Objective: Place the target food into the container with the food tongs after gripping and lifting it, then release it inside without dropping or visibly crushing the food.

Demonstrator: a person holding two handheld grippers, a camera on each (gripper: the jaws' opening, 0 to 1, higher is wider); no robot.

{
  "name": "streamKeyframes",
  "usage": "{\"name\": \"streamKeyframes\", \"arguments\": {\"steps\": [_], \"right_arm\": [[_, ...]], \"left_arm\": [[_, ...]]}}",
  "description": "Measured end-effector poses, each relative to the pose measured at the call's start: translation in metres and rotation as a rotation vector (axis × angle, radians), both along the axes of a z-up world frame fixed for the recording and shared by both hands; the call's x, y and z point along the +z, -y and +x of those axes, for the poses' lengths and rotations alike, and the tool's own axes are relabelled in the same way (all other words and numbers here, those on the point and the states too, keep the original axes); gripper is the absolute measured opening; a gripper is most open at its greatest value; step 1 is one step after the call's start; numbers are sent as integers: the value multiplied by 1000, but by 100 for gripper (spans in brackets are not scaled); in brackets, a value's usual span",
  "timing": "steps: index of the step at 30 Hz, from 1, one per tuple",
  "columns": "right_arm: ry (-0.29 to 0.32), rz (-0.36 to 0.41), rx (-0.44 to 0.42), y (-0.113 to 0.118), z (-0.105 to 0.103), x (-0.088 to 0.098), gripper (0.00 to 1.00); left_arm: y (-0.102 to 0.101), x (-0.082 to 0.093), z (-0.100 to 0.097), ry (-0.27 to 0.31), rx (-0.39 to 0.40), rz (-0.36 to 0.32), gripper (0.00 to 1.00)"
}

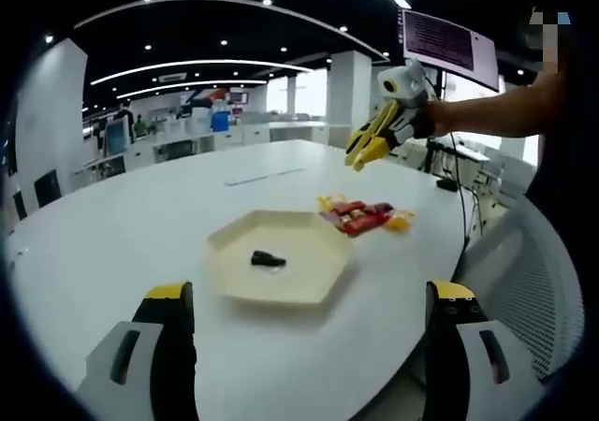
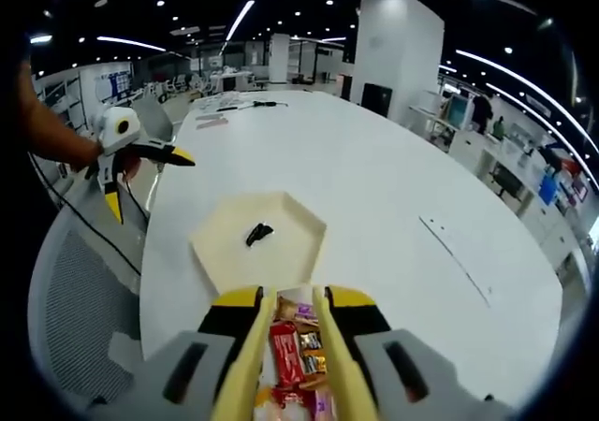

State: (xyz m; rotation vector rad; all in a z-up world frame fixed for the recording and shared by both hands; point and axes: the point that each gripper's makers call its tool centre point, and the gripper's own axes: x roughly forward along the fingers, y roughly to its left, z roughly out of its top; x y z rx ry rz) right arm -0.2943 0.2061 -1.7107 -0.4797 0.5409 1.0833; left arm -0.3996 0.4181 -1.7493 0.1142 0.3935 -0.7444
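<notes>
The left gripper (image 1: pixel 309 309), jaws wide apart and holding nothing, faces a cream hexagonal tray (image 1: pixel 309 253) bearing a small dark food piece (image 1: pixel 267 259), long axis crosswise; the right gripper (image 2: pixel 290 332), with yellow food tongs (image 2: pixel 245 365) attached, stands narrowly parted over red-wrapped snacks (image 2: pixel 285 355) on the white oval table (image 2: pixel 402 196); open-plan office behind.

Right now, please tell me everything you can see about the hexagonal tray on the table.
The hexagonal tray is pale cream, matte, looks like plastic or pulp, with a flat floor and low walls sloping outward. It sits flat on the white table, near the curved edge. One small dark item lies on its floor, near the middle; what it is cannot be told. Wrapped snacks lie on the table beside one side, close to the rim. In the left gripper view no gripper touches the tray.
</notes>
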Motion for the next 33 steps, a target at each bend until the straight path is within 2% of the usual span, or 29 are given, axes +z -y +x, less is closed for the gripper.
{"name": "streamKeyframes", "arguments": {"steps": [15,21,33], "right_arm": [[23,9,-7,29,-2,-1,26],[28,8,-7,35,-10,-2,26],[31,13,-36,53,-4,-11,26]], "left_arm": [[-2,0,2,-2,12,3,100],[-3,-1,2,-7,14,6,100],[-4,-3,2,-14,22,15,100]]}}
